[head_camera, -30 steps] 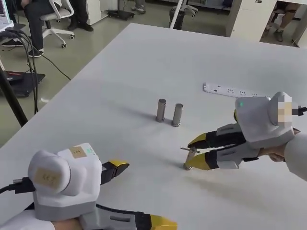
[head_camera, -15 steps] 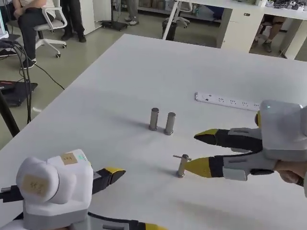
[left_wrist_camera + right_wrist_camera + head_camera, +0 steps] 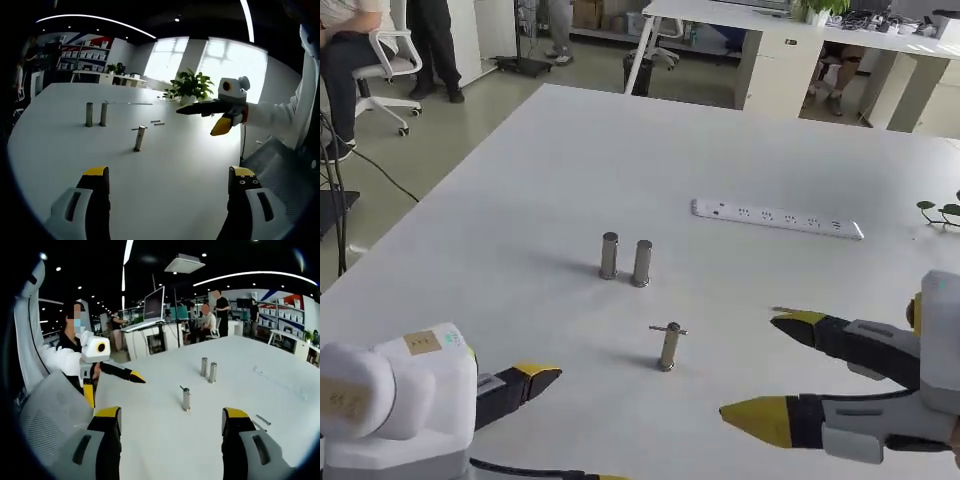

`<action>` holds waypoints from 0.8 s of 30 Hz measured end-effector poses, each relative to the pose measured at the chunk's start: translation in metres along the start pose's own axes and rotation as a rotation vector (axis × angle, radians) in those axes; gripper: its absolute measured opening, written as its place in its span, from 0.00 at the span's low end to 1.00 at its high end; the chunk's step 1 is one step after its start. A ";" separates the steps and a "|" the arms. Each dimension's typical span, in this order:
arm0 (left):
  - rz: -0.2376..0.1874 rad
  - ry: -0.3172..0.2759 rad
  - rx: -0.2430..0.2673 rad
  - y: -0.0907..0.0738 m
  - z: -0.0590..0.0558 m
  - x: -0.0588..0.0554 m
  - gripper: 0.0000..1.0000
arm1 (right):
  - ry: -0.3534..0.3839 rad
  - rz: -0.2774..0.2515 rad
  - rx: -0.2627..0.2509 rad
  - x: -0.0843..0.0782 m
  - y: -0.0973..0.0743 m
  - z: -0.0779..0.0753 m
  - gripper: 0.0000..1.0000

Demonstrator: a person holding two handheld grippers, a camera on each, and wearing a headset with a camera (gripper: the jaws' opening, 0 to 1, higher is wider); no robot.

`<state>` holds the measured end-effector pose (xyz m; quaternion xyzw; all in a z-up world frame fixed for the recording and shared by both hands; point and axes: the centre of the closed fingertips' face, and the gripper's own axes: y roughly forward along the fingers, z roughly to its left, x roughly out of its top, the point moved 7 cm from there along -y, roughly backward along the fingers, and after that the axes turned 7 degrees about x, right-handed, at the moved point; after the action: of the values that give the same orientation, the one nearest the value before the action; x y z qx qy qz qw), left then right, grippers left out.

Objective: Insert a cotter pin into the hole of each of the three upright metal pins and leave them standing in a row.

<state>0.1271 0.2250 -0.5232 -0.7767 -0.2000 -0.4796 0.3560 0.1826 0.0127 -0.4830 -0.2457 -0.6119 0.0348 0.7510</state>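
Observation:
Two bare metal pins (image 3: pixel 609 255) (image 3: pixel 642 263) stand upright side by side mid-table. A third pin (image 3: pixel 668 346) stands nearer, with a cotter pin (image 3: pixel 668 329) through its top. My right gripper (image 3: pixel 765 368) is open and holds nothing, to the right of that pin and clear of it. My left gripper (image 3: pixel 570 425) is open low at the left, also holding nothing. The left gripper view has the third pin (image 3: pixel 139 138) ahead and the pair (image 3: pixel 96 114) beyond. In the right gripper view the third pin (image 3: pixel 186 399) stands in front of the pair (image 3: pixel 208 369).
A white power strip (image 3: pixel 775 217) lies across the far side of the white table (image 3: pixel 520 180). Loose cotter pins (image 3: pixel 262 420) lie by my right fingers. Plant leaves (image 3: pixel 945 210) reach in at the right edge. Chairs, desks and people are beyond the table.
My right gripper has opened, let go at the third pin and drawn back to the right. The pin stays upright with the cotter pin in it. The head camera has tilted.

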 end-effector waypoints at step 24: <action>-0.097 0.018 0.008 0.000 0.026 0.039 0.99 | 0.147 -0.002 -0.102 -0.027 -0.025 0.008 0.98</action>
<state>0.1603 0.2427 -0.4964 -0.7603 -0.2361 -0.5023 0.3374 0.1623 -0.0164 -0.4954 -0.2848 -0.5565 -0.0153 0.7804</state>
